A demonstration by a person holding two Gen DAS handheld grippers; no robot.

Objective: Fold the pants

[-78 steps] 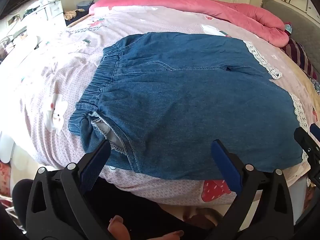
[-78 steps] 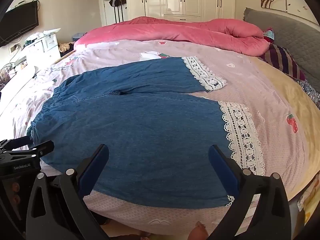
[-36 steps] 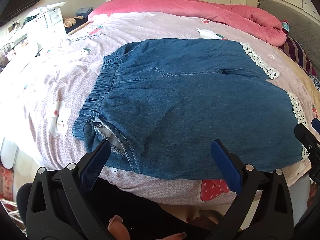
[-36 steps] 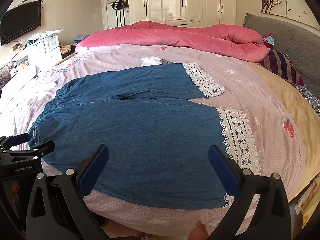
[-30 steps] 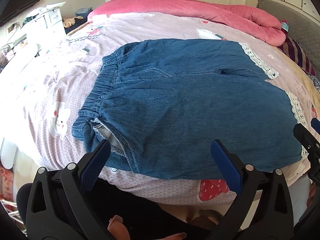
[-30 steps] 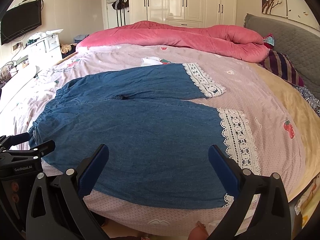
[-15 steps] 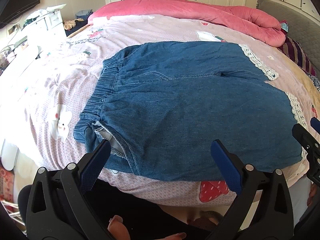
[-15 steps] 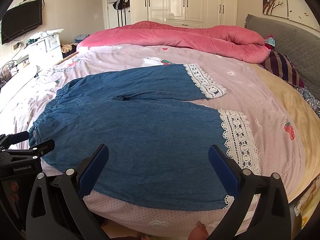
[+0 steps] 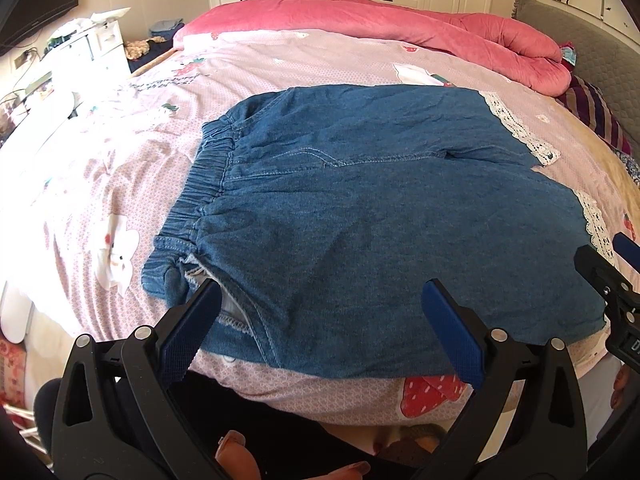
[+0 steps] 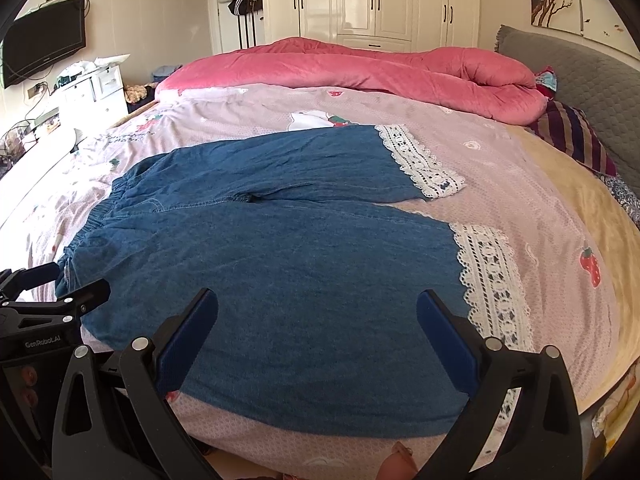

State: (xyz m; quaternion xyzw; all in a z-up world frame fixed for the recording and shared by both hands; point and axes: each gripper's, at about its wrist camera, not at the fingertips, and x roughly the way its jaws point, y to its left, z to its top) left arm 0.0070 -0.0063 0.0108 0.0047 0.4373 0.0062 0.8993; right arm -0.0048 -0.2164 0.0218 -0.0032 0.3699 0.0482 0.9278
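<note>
Pink bedsheet (image 10: 248, 128) bears flat, lace-hemmed denim pants (image 10: 288, 256)

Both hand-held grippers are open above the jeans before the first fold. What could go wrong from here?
The denim pants lie near the bed edge, so a pull toward the person may drag them off. The left hand-held gripper could pinch only the top layer. The lace cuffs might snag on the right hand-held gripper.

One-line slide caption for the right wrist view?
Open right claw above blue denim lace-hemmed pants lying flat, unfolded, on pink patterned bedsheet.
</note>
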